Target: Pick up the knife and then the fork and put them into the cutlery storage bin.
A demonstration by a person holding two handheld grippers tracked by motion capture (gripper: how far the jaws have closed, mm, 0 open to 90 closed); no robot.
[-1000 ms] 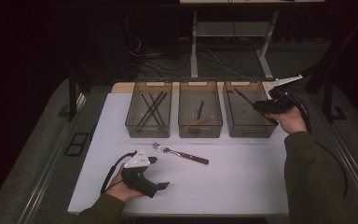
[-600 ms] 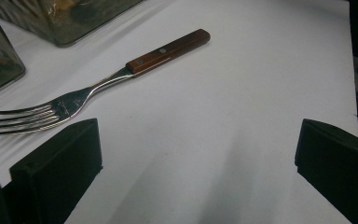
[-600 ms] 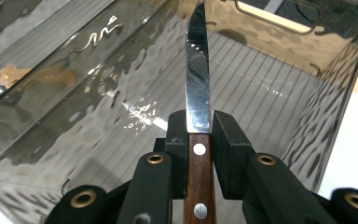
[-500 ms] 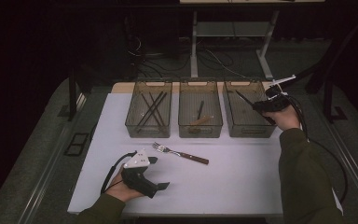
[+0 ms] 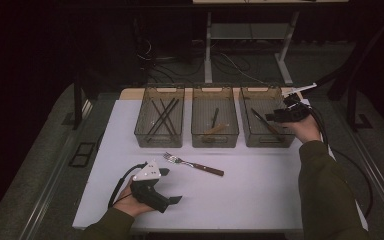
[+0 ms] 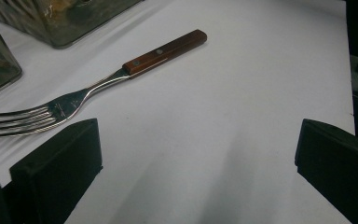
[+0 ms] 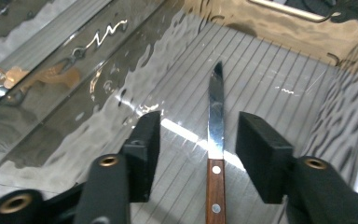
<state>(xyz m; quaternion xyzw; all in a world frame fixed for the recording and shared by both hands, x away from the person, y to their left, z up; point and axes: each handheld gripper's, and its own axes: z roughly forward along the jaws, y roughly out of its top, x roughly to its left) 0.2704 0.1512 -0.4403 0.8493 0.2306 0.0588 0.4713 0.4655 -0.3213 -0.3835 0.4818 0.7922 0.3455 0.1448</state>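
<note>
Fork (image 5: 192, 164) lies on white table (image 5: 260, 190) just before middle bin (image 5: 215, 131); left bin (image 5: 160, 131) beside it holds dark chopsticks (image 5: 161, 115); middle bin holds wooden-handled utensil (image 5: 215, 122).

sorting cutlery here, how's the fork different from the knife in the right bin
The fork lies loose on the white table, near the left tongs; the knife lies in the right bin, between the open right tongs. The fork ends in tines, the knife in a pointed blade. Both have riveted wooden handles.

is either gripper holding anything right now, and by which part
Nothing is held. The right gripper has just been opening; its fingers flank the knife lying in the bin without pressing it. The left gripper is open beside the fork.
</note>
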